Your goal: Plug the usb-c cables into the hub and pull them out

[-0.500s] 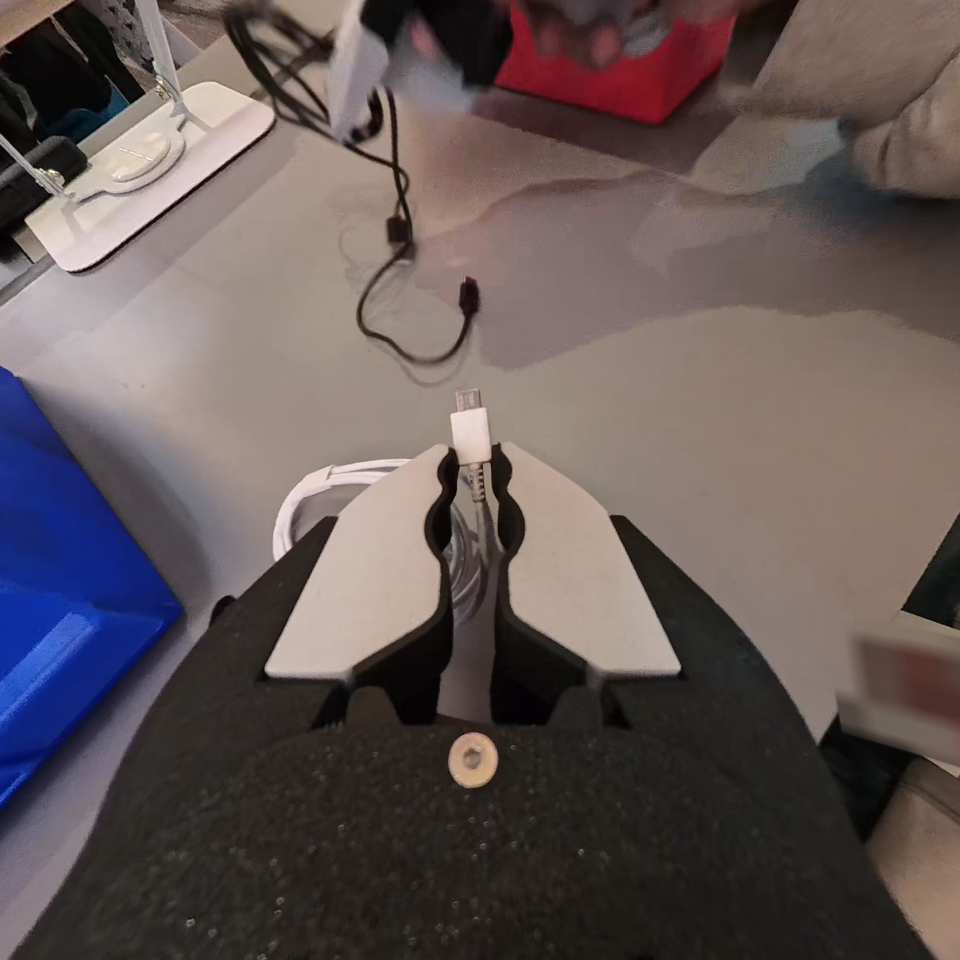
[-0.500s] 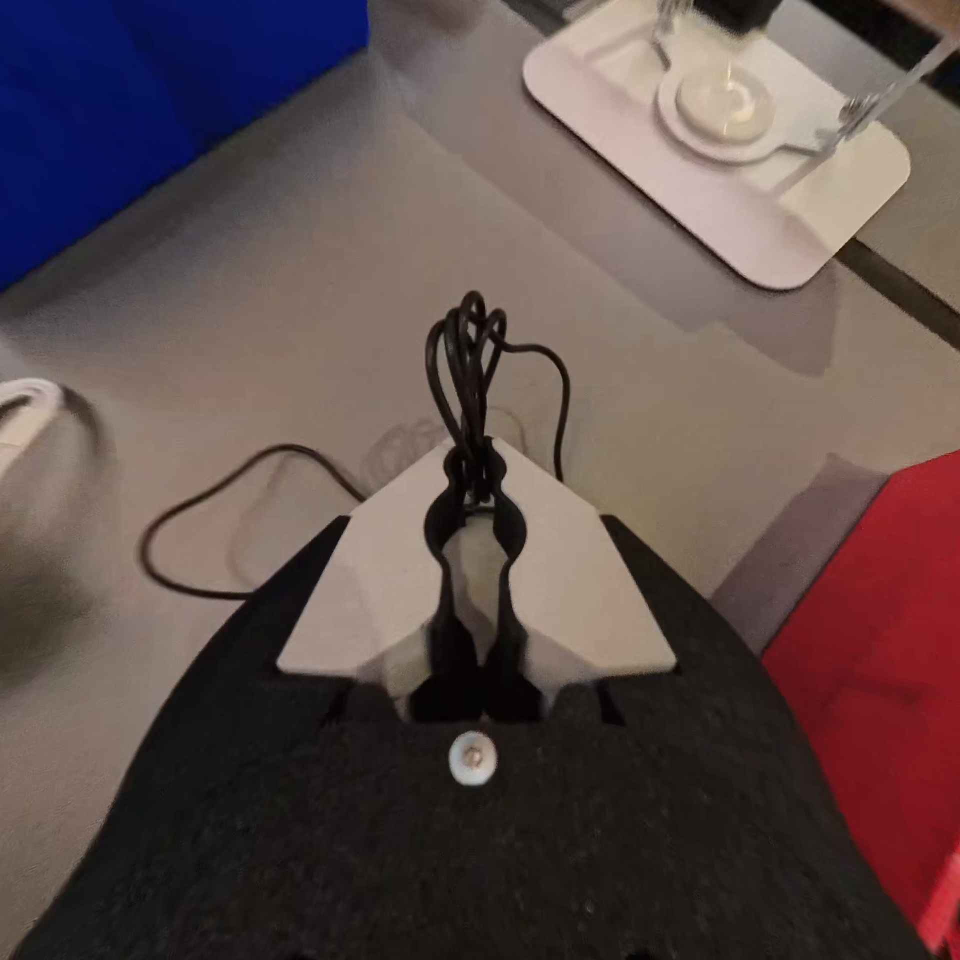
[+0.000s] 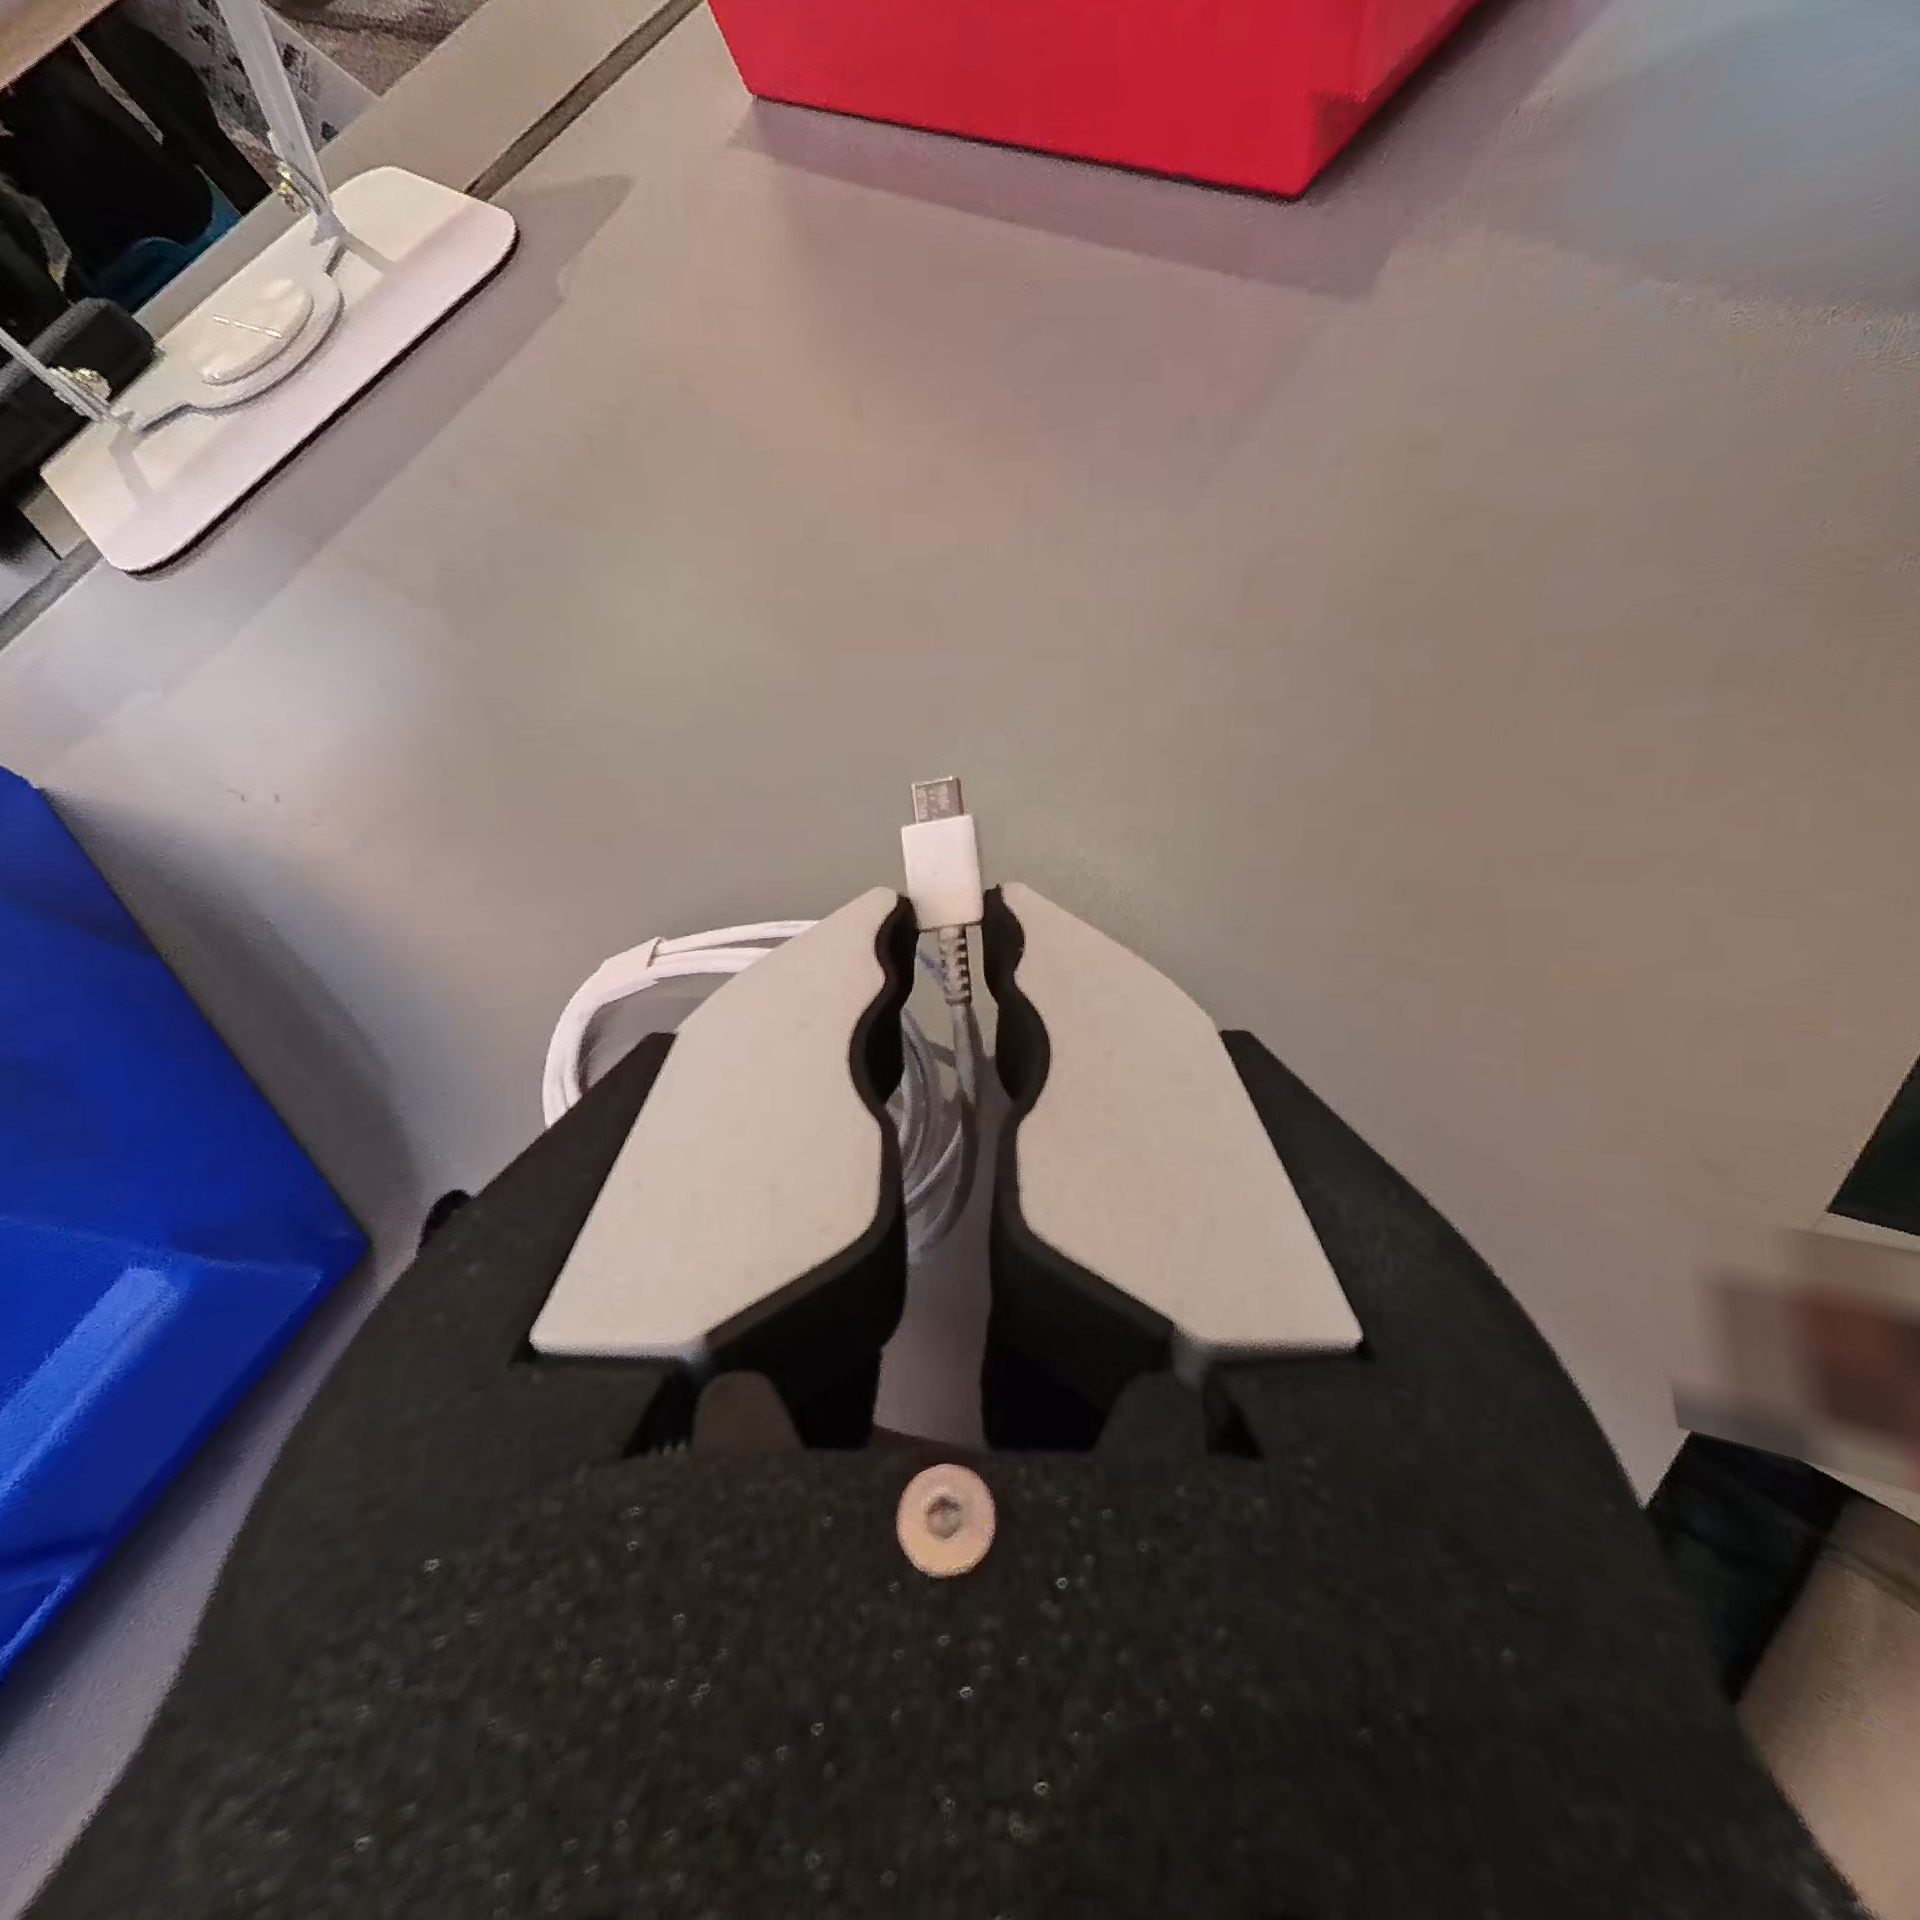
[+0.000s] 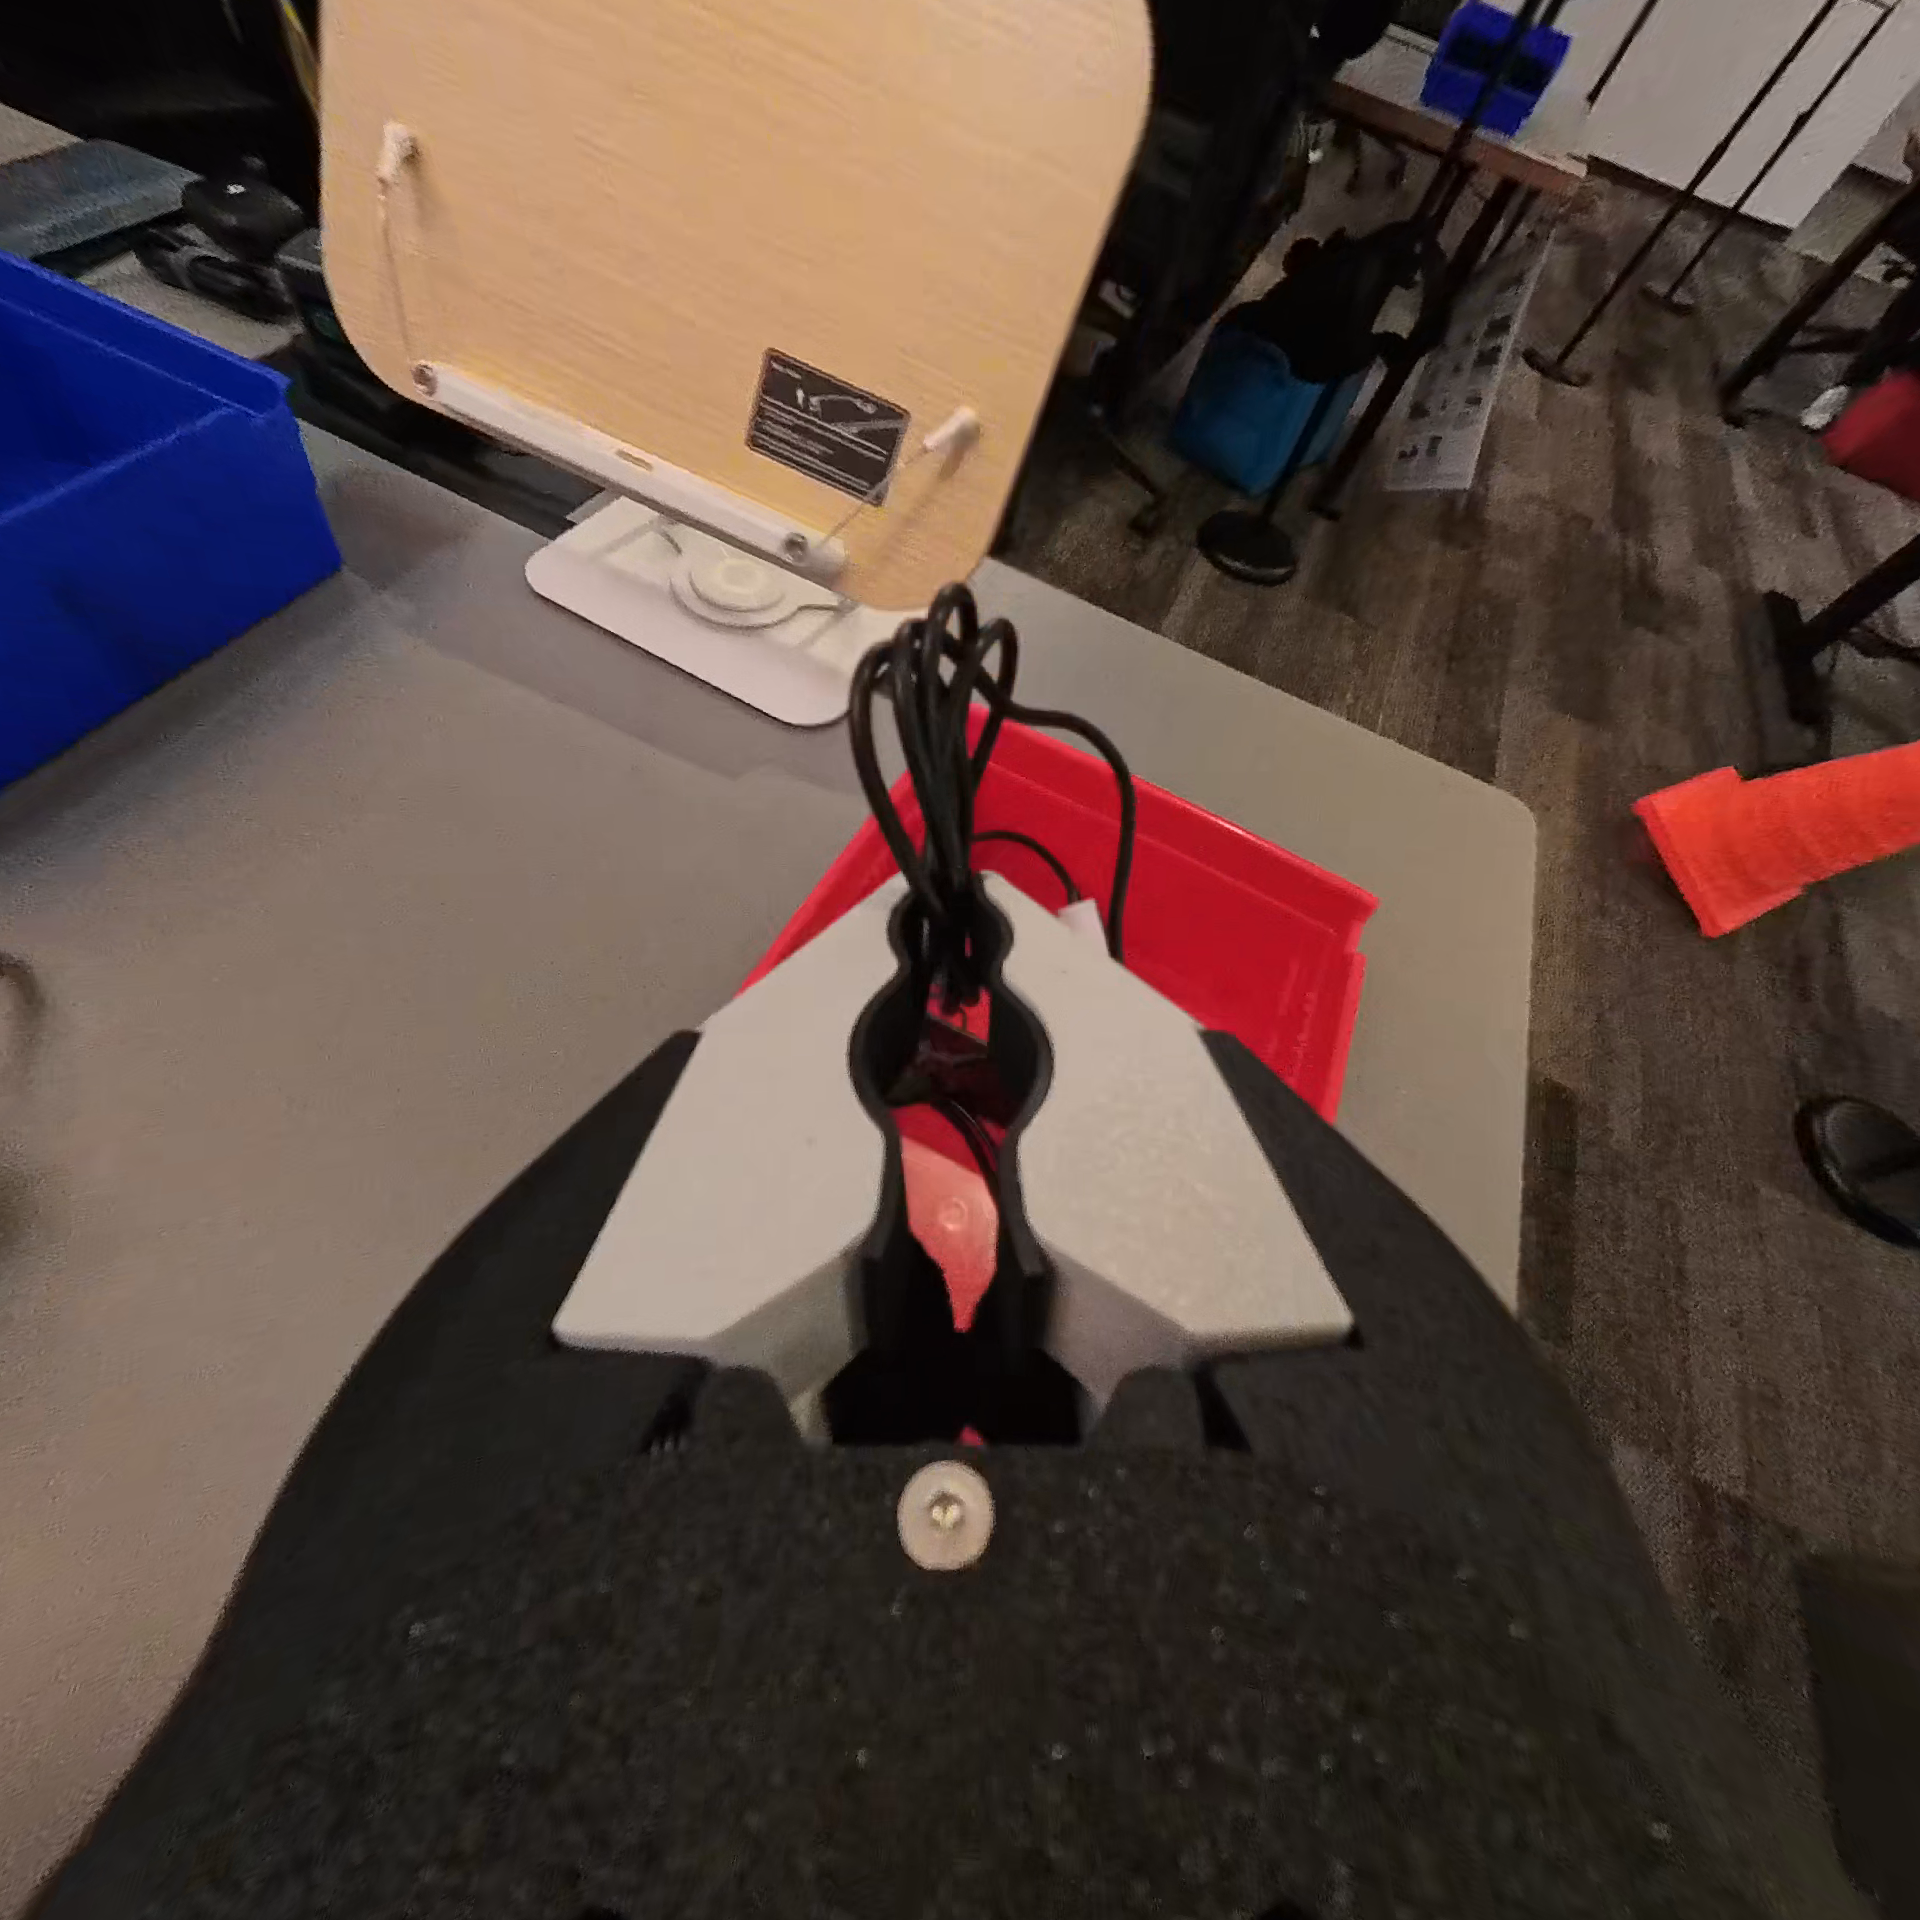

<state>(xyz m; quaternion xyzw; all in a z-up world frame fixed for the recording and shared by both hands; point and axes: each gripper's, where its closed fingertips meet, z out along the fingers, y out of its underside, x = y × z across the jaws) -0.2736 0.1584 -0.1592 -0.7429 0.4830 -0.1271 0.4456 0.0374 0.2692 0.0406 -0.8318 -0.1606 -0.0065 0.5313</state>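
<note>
Left wrist view first, left to right. We see a blue bin [image 3: 135, 1195] at the left edge on the grey table [image 3: 1195, 644], and a white stand base [image 3: 281, 364] at upper left. Centre: the left gripper [image 3: 943, 906] has its fingers nearly closed, pinching the white plug [image 3: 940, 868] of the white usb-c cable [image 3: 613, 1018]. The metal tip points forward past the fingertips, and the rest of the cable coils under and to the left of the fingers. A red bin [image 3: 1060, 83] sits at the top, seen here only as an outer wall. At the right edge is a blurred patch, and we cannot tell what lies there.

Right wrist view, left to right. The blue bin [image 4: 125, 499] shows its open top at far left. The stand shows in full only here: a wooden board [image 4: 727, 260] with a dark sticker, tilted on its white base [image 4: 675, 603]. Centre: the right gripper [image 4: 948, 914] has its fingers drawn almost together on a bundle of black cable [image 4: 935, 727], whose loops stick up past the tips while one strand trails down into the red bin [image 4: 1247, 914]. The gripper hangs over the bin's open inside, which shows only in this view. Right of the table edge we see wood floor, an orange cone [image 4: 1787, 831] lying on its side and dark stand legs.

We cannot see the hub in either view.
</note>
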